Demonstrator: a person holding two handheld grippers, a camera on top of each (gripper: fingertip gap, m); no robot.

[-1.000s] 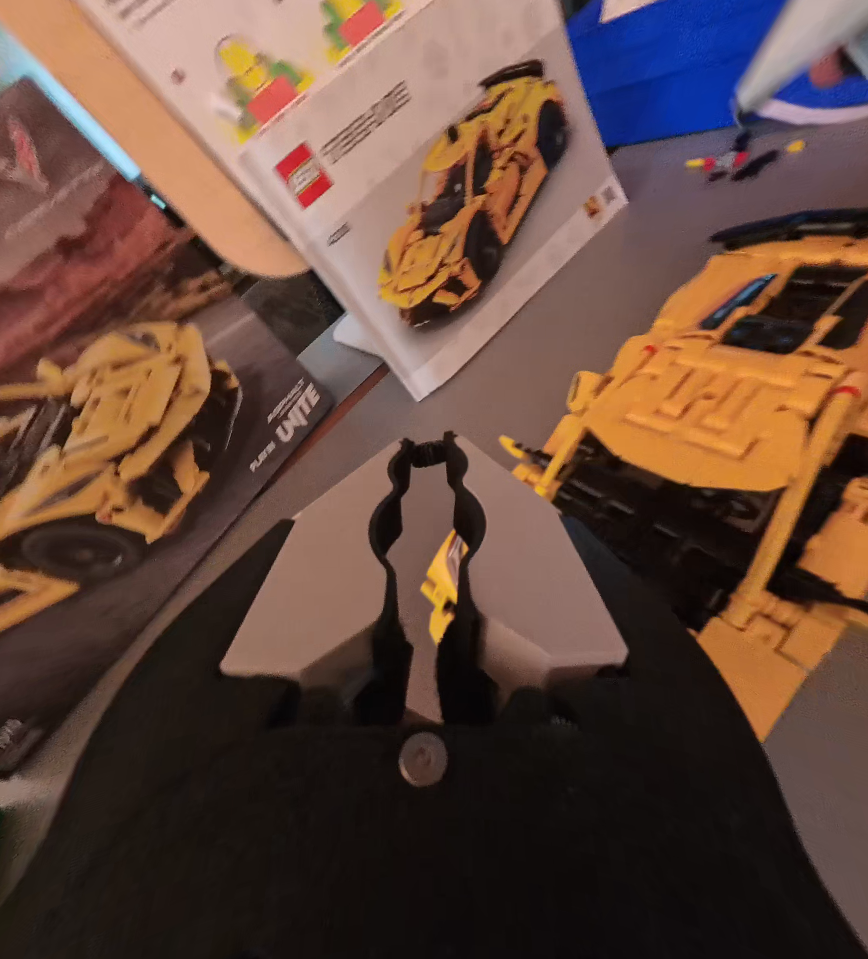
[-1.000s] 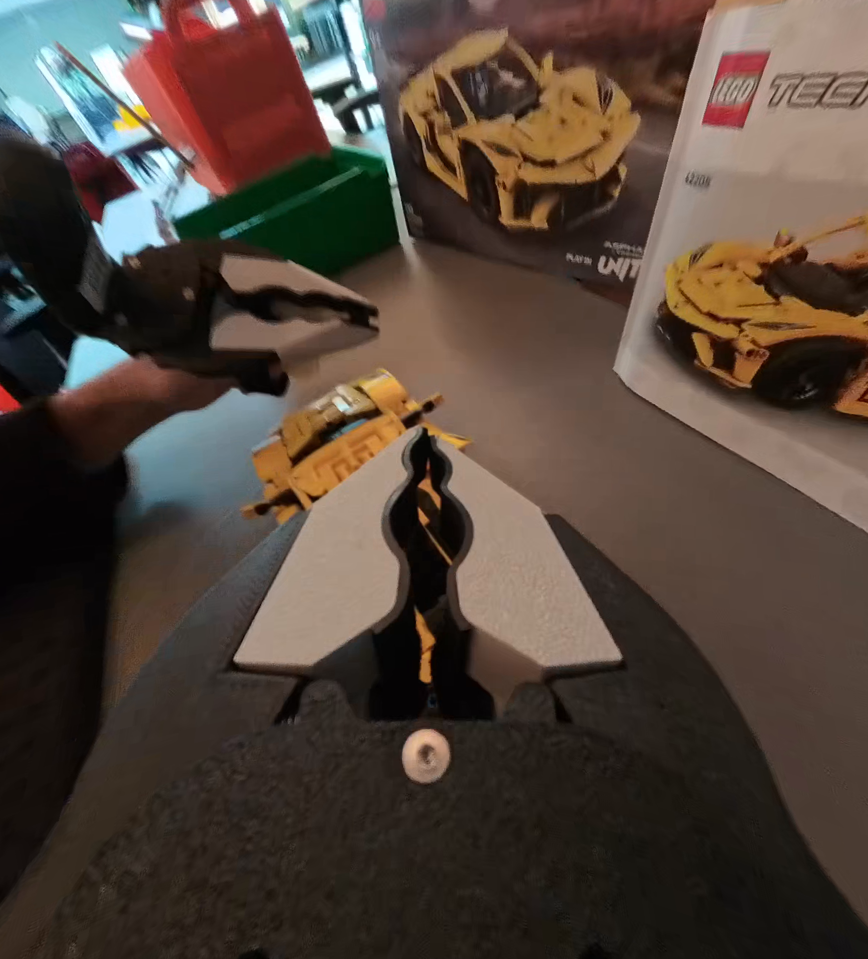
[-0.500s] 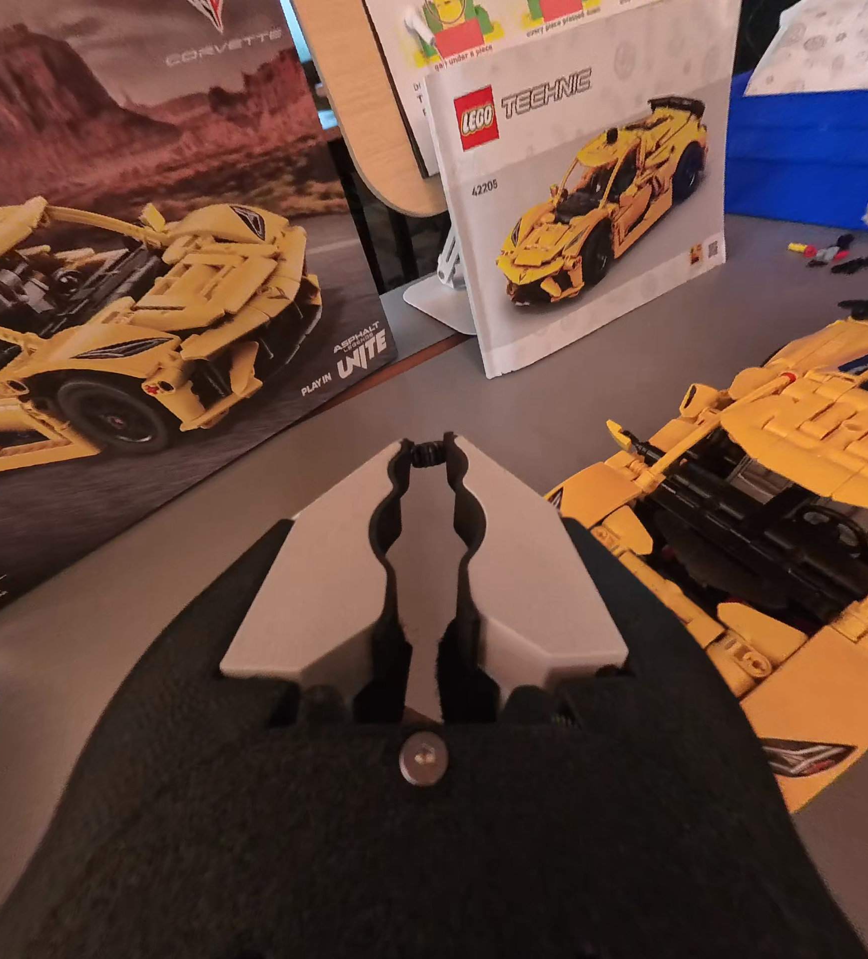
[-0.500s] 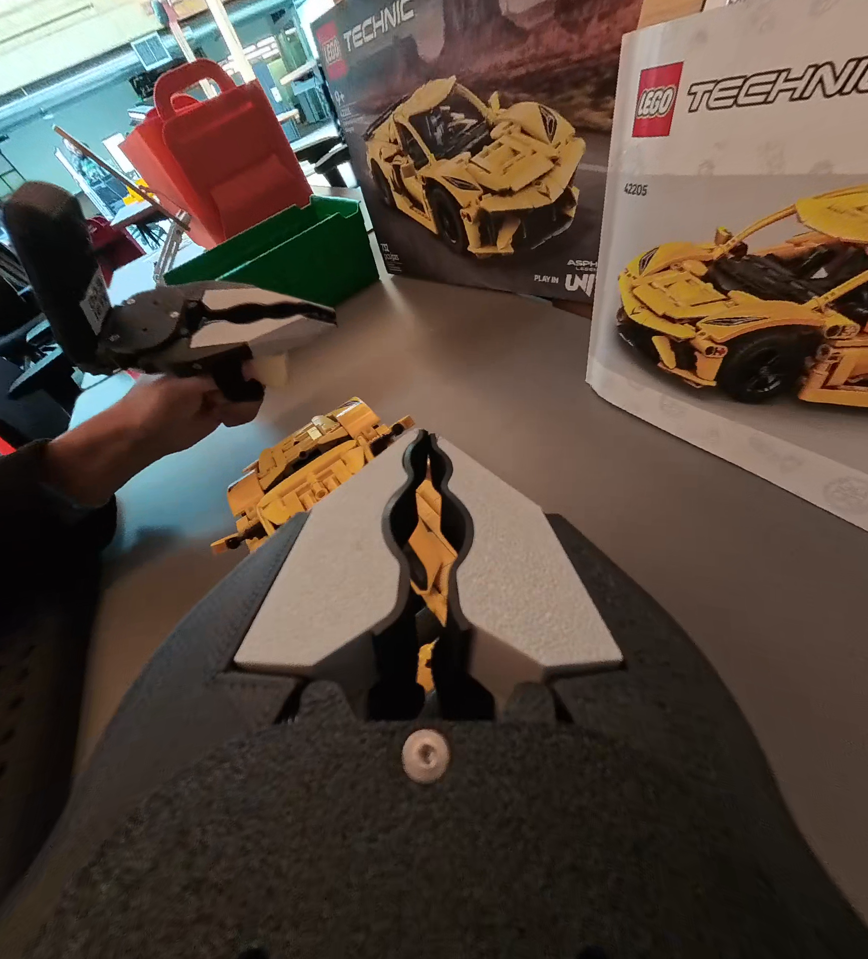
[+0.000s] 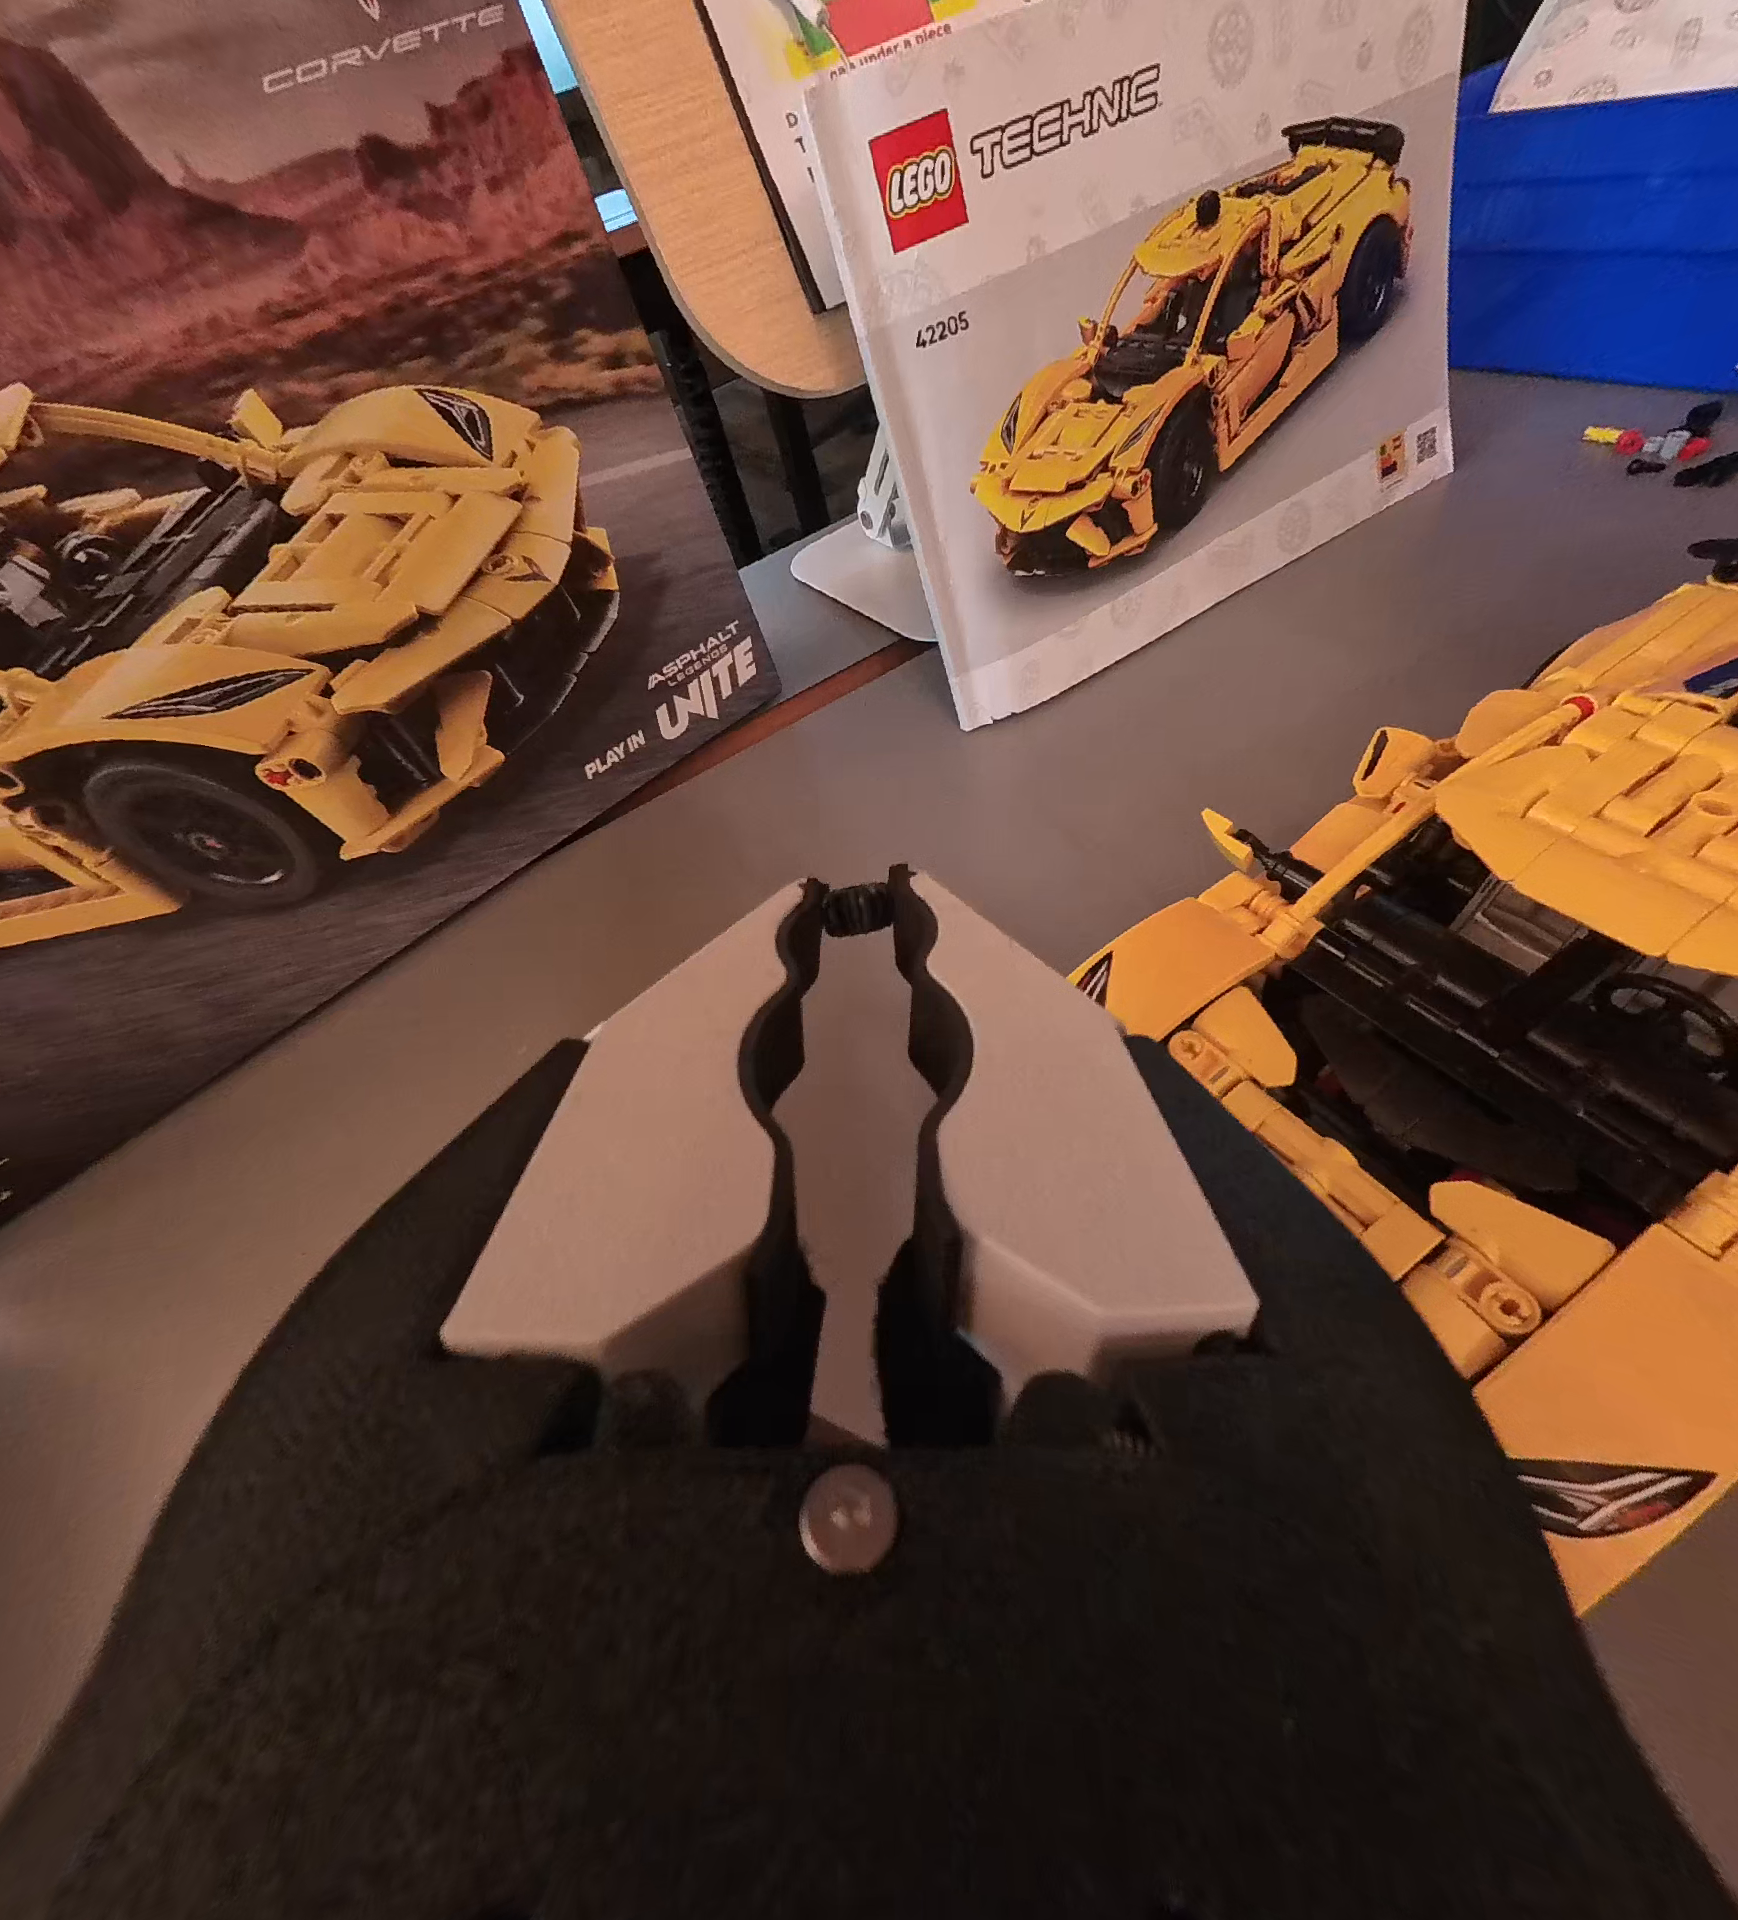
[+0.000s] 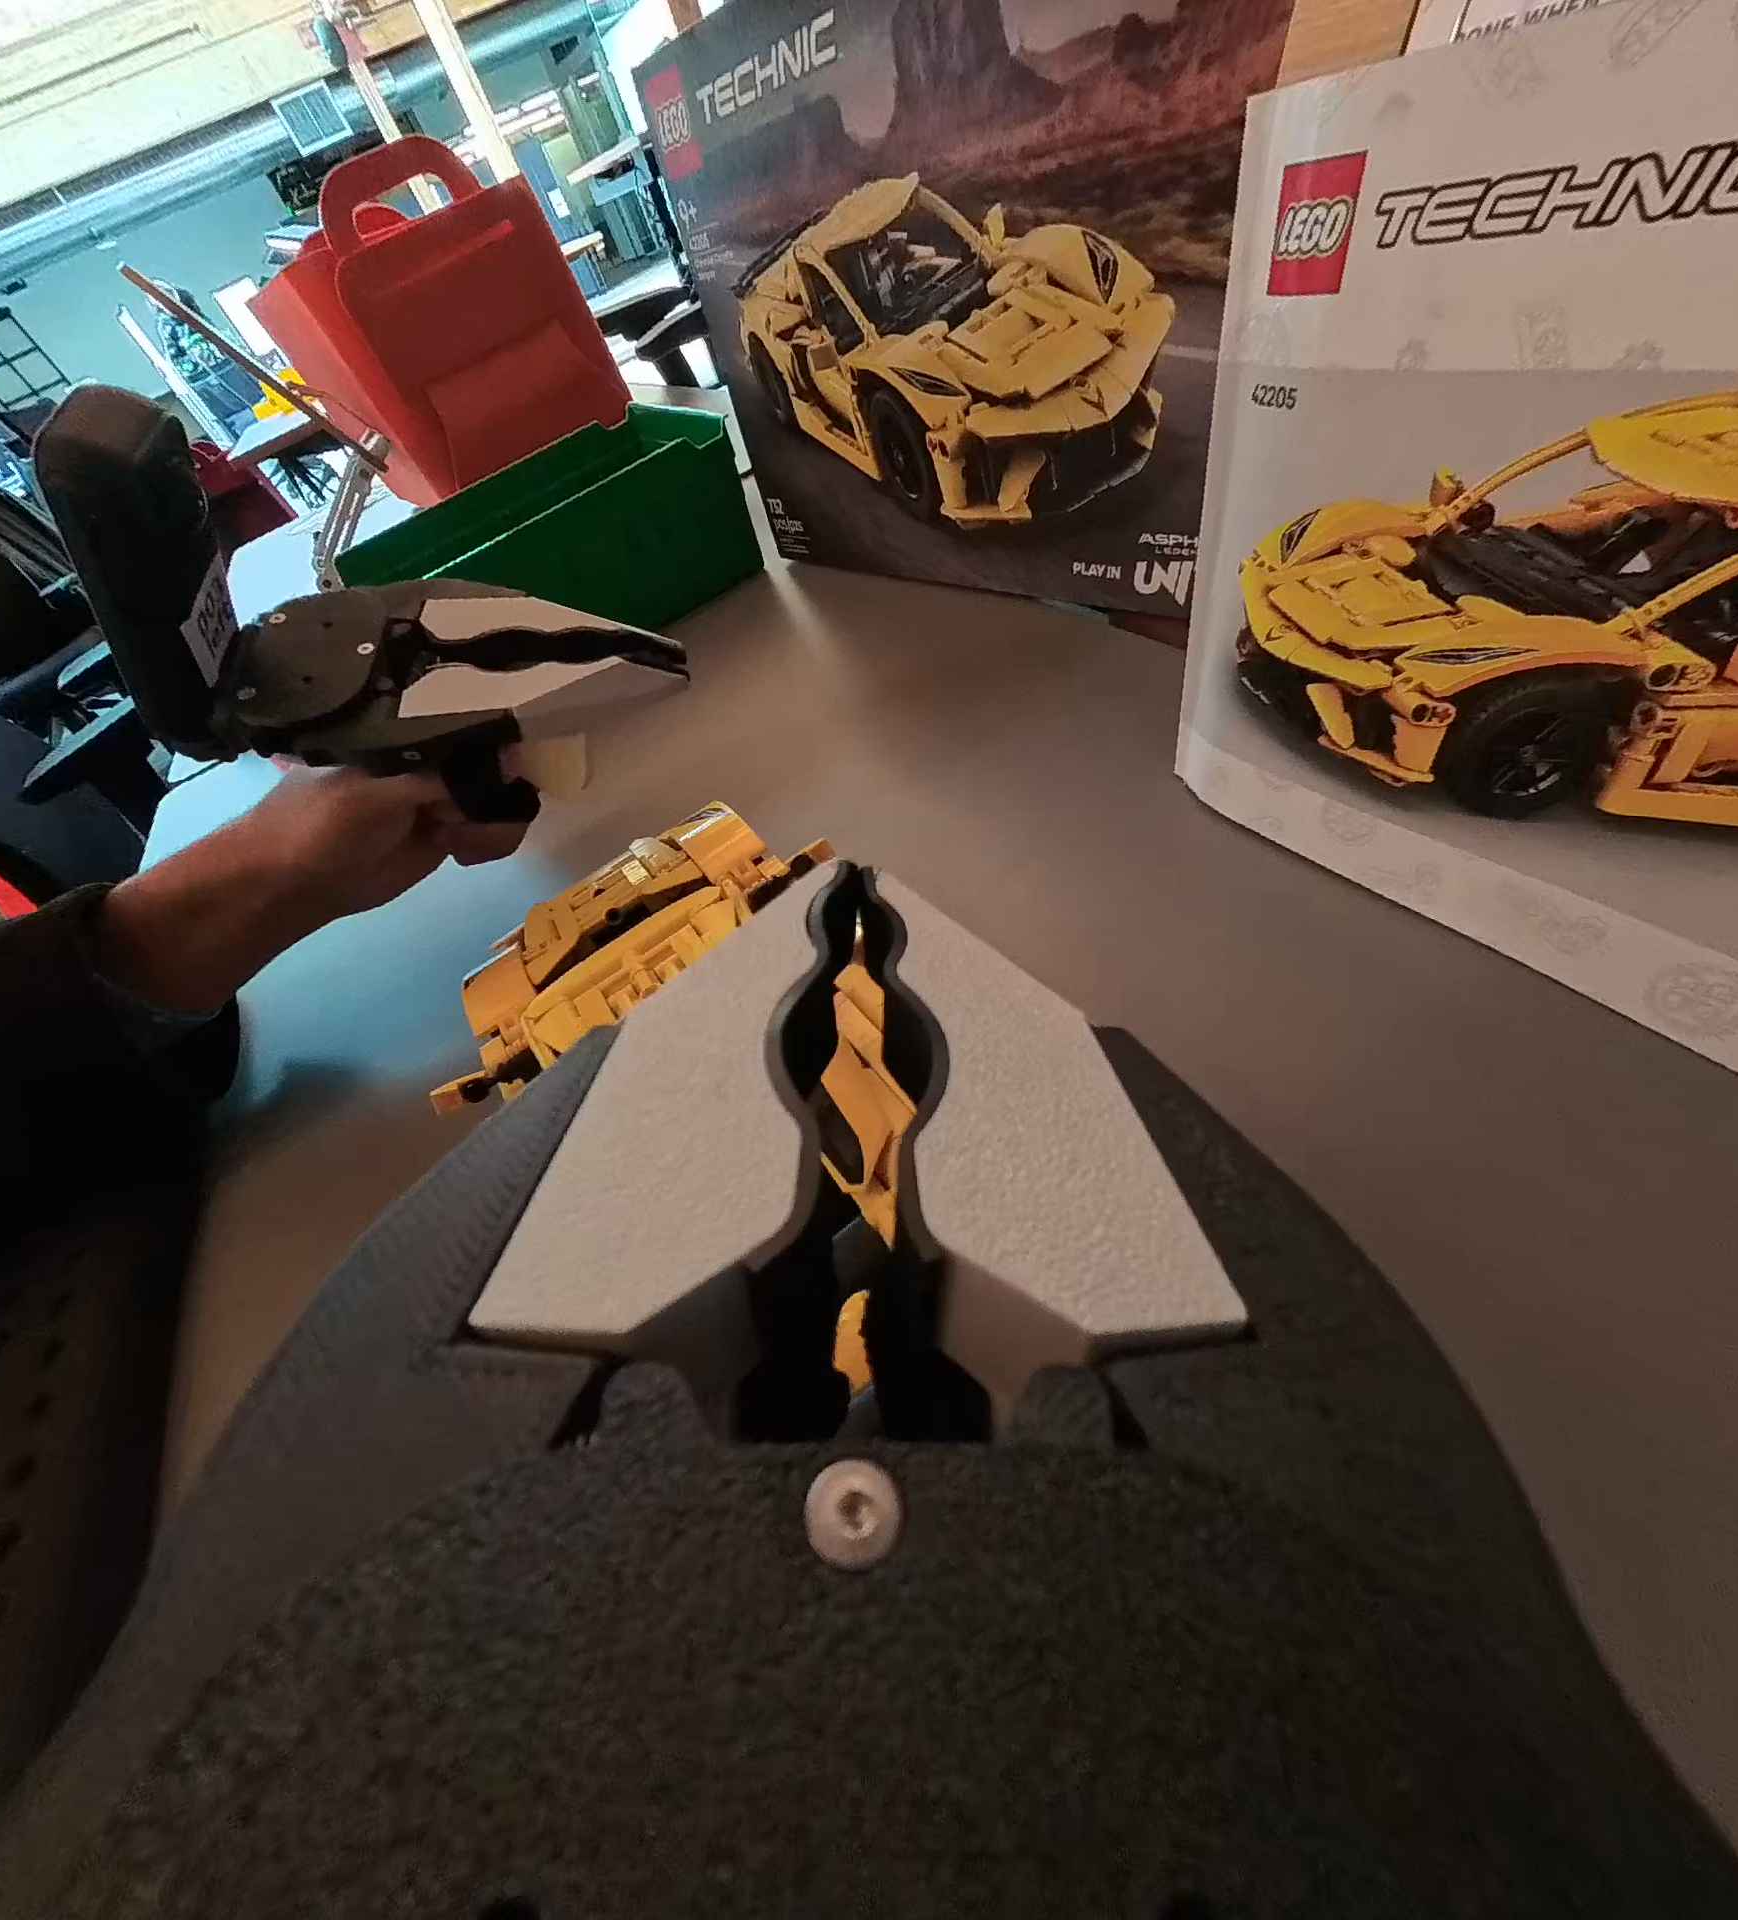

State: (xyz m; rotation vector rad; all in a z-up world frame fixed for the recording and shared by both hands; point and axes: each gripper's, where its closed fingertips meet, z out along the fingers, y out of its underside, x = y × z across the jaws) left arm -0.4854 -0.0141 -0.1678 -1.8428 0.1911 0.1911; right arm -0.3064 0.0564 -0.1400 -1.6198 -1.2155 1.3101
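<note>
My left gripper point(image 5: 857, 891) is shut on a small black ribbed part point(image 5: 854, 918) pinched at its tips, and is held above the grey table point(image 5: 1000, 790), left of the nose of a yellow brick-built sports car point(image 5: 1530, 997). The car's hood is raised over black inner parts. In the right wrist view a hand holds that left gripper point(image 6: 673, 665) above and left of the car's front point(image 6: 636, 935). My right gripper point(image 6: 849, 878) hangs over the car with its tips together; yellow bodywork shows through the gap behind them. I see nothing between the tips.
A large box picturing the car point(image 5: 221, 520) stands at the back left. A booklet on a white stand point(image 5: 1156, 364) is behind the car. Small loose parts point(image 5: 1675, 452) lie before a blue bin point(image 5: 1623, 208). A green bin point(image 6: 584, 540) and a red bag point(image 6: 449, 312) stand far left. There is about 20 centimetres between the tips of the two grippers.
The left wrist view has levelled from a tilt, and the left gripper has drawn back to the left of the car, still pinching the black part. The right gripper has barely moved.
</note>
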